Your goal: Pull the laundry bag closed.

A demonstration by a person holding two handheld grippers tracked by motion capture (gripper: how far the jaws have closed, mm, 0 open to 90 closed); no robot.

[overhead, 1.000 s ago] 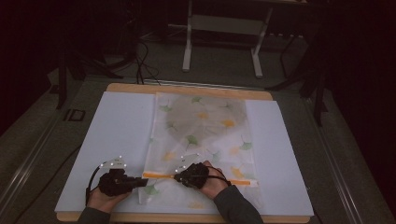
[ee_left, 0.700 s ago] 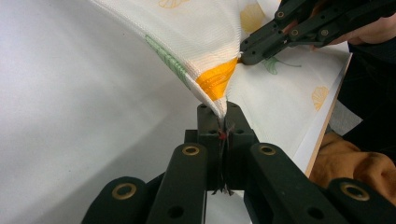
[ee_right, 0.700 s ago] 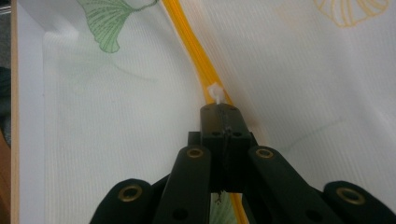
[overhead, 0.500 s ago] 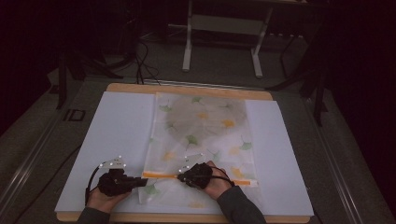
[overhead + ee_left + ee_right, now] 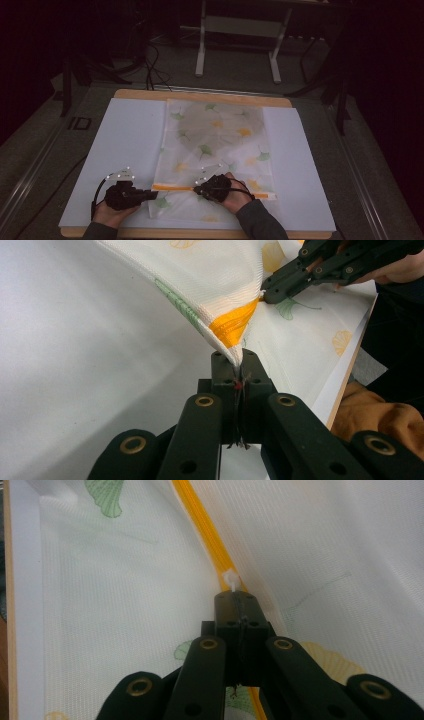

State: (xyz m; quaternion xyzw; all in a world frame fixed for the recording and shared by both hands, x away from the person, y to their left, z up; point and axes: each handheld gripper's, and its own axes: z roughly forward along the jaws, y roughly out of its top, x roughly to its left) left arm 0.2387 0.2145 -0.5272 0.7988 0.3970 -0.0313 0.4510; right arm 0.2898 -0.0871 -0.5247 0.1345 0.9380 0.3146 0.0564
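Nearest the table's front edge, the left gripper has its black jaws clamped tight on the corner of a white mesh laundry bag with green and yellow leaf prints — right at the end of the bag's orange zipper, lifting that corner slightly. Just beyond it, the right gripper is pinched shut on the small white zipper pull, partway along the zipper. The bag lies flat on a white sheet covering the wooden table — stretching away toward the far edge.
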